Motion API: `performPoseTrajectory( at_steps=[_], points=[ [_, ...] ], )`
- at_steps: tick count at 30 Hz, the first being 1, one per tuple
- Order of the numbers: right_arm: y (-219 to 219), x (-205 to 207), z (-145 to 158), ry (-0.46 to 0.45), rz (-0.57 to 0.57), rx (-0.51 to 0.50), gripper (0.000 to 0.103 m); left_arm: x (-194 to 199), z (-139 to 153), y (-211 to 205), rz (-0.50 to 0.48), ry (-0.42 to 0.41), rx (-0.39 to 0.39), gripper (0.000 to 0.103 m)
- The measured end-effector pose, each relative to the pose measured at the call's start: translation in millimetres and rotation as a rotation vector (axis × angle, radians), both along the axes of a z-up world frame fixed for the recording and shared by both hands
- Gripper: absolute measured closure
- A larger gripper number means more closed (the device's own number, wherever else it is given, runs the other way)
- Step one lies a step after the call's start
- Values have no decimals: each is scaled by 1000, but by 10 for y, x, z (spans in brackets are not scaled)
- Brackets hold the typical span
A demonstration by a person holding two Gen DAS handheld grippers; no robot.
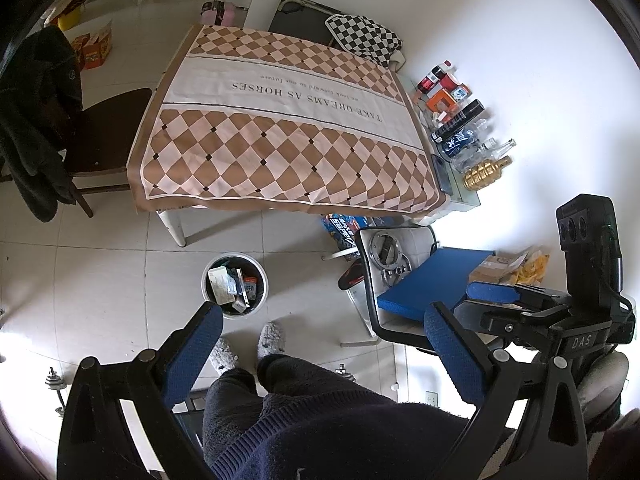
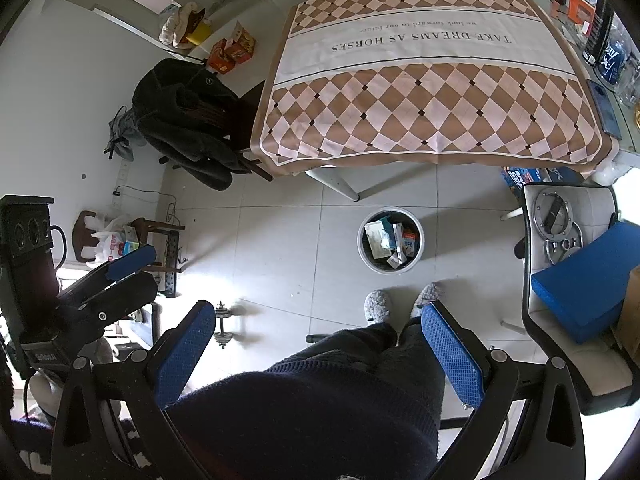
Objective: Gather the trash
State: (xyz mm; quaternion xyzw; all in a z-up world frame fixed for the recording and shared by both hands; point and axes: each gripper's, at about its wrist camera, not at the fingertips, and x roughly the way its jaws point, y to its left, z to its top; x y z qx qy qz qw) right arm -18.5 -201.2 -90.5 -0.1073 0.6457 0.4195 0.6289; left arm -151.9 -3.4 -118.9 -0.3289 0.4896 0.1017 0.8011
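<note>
Left gripper: seen from its own camera, held high and looking down; two black arms tipped with blue dimpled pads, spread wide apart with nothing between them.
Right gripper: seen from its own camera, the same build; blue textured pads set wide apart, holding nothing. In the left view it shows at 4 o'clock with "DAS" on its black body.
Person: dark knitted sweater and fuzzy dark trousers fill the 6 o'clock edge of both views; grey fluffy slippers stand on pale glossy floor tiles.
Trash bin: round, white-rimmed, dark inside, on the floor just past the slippers, near centre in the right view. It holds small cartons and paper packets; their print is too small to read.
Chair: at 3 o'clock in the right view, cream seat in a black frame, bearing a flat blue slab and round metal rings.
Dumbbell: small, metal, on the floor at 8 o'clock in the right view.
Table: beyond the bin, toward 12 o'clock, covered by a cloth of brown and pink diamonds with a white band reading, upside down, "TAKE DREAMS AS HORSES" and "we look forward to our future".
Table edge: at 2 o'clock in the left view, bottles, cans and a gold grenade-shaped bottle.
Wooden chair: at 10 o'clock in the right view, draped with a dark jacket.
</note>
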Motion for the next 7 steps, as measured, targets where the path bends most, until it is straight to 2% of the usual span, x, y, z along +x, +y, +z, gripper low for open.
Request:
performPoseTrajectory(
  at_steps=[7],
  points=[
    [16, 16, -8, 7, -2, 2, 0, 17, 8, 62, 3, -11, 0, 0]
  ],
)
